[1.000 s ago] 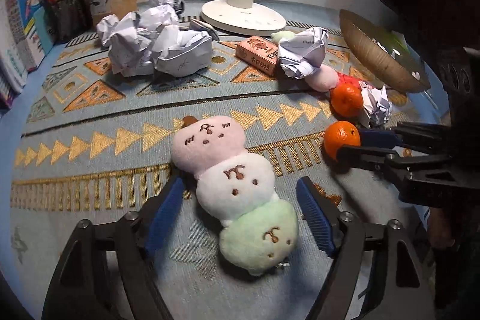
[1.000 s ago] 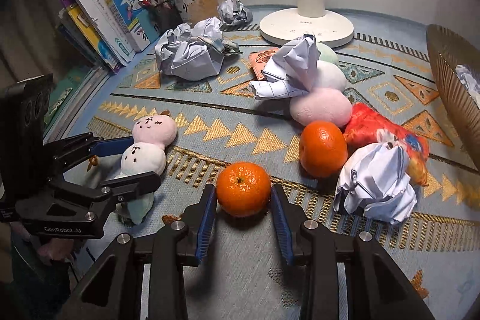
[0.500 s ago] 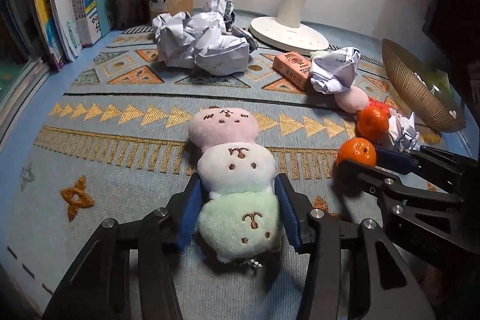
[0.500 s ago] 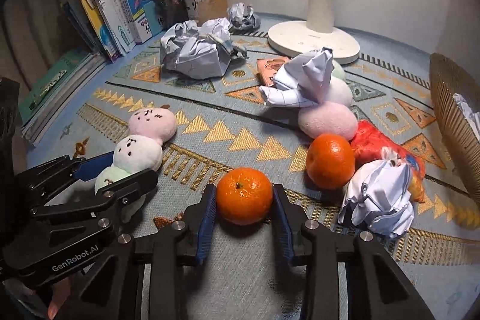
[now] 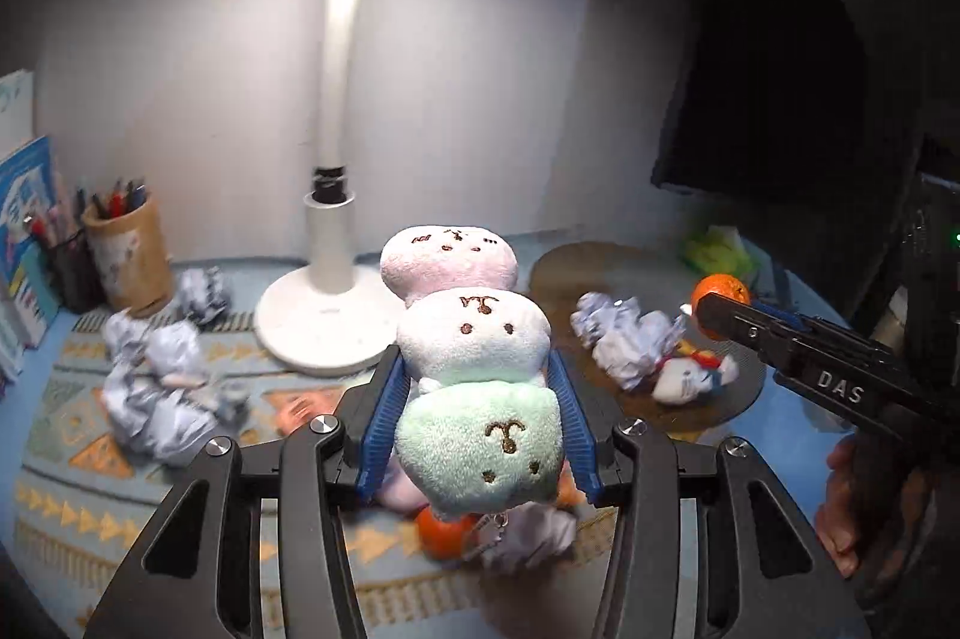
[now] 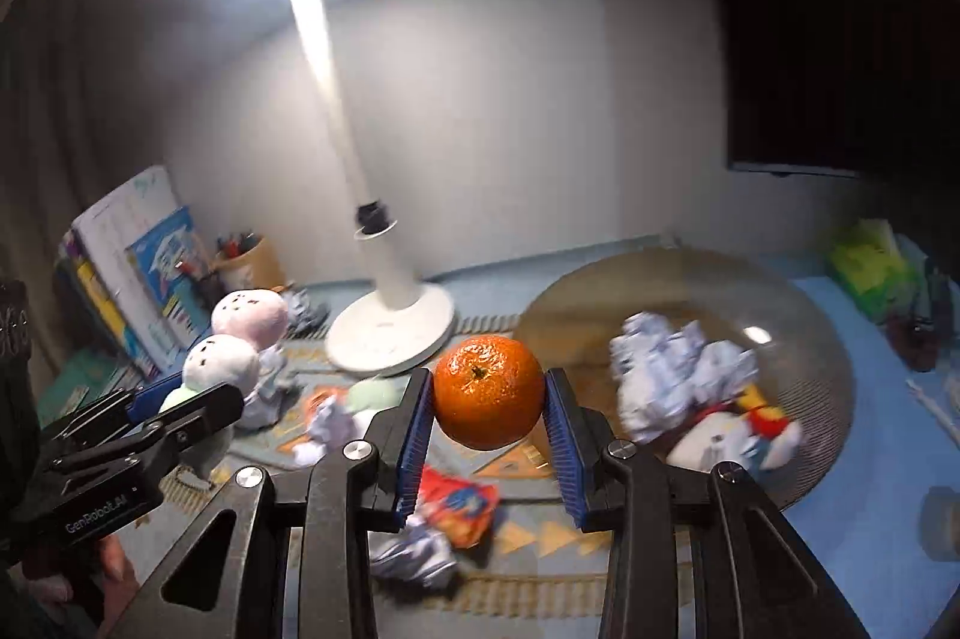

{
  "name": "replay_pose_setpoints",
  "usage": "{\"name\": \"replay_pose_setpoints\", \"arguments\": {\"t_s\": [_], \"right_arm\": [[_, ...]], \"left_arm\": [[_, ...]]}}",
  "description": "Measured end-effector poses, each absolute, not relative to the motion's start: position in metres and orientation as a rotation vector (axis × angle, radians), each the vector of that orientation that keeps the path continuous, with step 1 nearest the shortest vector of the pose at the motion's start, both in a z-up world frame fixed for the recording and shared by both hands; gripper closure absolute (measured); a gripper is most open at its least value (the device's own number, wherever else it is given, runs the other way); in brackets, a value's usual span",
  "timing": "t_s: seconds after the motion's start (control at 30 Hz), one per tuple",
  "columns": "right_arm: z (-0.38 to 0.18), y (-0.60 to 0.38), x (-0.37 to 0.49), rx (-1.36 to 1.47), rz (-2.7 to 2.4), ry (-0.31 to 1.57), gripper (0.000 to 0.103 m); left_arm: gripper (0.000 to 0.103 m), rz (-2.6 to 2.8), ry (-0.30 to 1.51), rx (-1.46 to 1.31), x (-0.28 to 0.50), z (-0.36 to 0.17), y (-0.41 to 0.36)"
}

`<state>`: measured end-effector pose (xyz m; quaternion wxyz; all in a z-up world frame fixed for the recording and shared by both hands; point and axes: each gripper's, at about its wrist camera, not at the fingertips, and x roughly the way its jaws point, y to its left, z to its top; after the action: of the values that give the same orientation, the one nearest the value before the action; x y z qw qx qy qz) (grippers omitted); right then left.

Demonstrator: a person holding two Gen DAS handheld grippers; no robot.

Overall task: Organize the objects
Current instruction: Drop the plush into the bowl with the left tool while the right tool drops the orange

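Note:
A three-part plush toy (image 5: pixel 474 357) in pink, white and green hangs above the mat, and my left gripper (image 5: pixel 474 369) is shut on its white and green parts. In the right wrist view a tangerine (image 6: pixel 487 390) is pinched between the blue pads of my right gripper (image 6: pixel 487 386), also lifted off the mat. That gripper (image 5: pixel 720 309) shows at the right of the left wrist view with the tangerine (image 5: pixel 720 286) at its tips. The left gripper (image 6: pixel 198 399) with the plush (image 6: pixel 249 318) sits at the left of the right wrist view.
A round brown woven dish (image 6: pixel 660 279) on the right holds crumpled paper (image 6: pixel 678 363) and a small white toy (image 6: pixel 720 438). The white lamp base (image 5: pixel 324 333) stands behind. A second tangerine (image 5: pixel 444 534), paper balls (image 5: pixel 156 387), a red packet (image 6: pixel 459 504), a pen cup (image 5: pixel 129 255) and books (image 6: pixel 138 273) lie around.
The left gripper closed on the plush, then both grippers rose off the mat with the plush and the tangerine. Both views now look higher, toward the lamp and the woven dish.

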<state>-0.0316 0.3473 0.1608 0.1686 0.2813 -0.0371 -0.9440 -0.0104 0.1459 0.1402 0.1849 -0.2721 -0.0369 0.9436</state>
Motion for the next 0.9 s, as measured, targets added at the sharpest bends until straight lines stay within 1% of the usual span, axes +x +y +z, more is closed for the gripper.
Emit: {"name": "replay_pose_setpoints", "arguments": {"t_s": [0.17,0.33,0.63,0.67,0.7,0.73,0.77,0.8,0.9], "right_arm": [[0.165,0.407,-0.076,0.814,-2.809,-0.266,0.067],[0.149,0.436,-0.103,0.84,-2.86,-0.372,0.067],[0.127,0.444,-0.115,0.865,-2.898,-0.348,0.067],[0.126,0.443,-0.116,0.869,-2.9,-0.339,0.067],[0.124,0.444,-0.118,0.877,-2.893,-0.34,0.066],[0.121,0.445,-0.121,0.892,-2.879,-0.345,0.065],[0.118,0.446,-0.122,0.898,-2.871,-0.361,0.061],[0.116,0.448,-0.122,0.899,-2.872,-0.381,0.059],[0.114,0.452,-0.12,0.873,-2.88,-0.386,0.059]], "left_arm": [[0.058,2.498,-0.191,-0.79,-0.066,0.133,0.206],[0.058,2.431,-0.185,-0.854,-0.1,0.106,0.25],[0.058,2.402,-0.144,-0.897,-0.118,0.079,0.277],[0.05,2.409,-0.142,-0.881,-0.117,0.079,0.279],[0.036,2.434,-0.143,-0.864,-0.115,0.078,0.278],[0.026,2.456,-0.152,-0.852,-0.115,0.078,0.276],[0.018,2.461,-0.169,-0.838,-0.113,0.079,0.272],[0.018,2.454,-0.183,-0.831,-0.112,0.08,0.27],[0.018,2.45,-0.217,-0.839,-0.115,0.084,0.263]]}}
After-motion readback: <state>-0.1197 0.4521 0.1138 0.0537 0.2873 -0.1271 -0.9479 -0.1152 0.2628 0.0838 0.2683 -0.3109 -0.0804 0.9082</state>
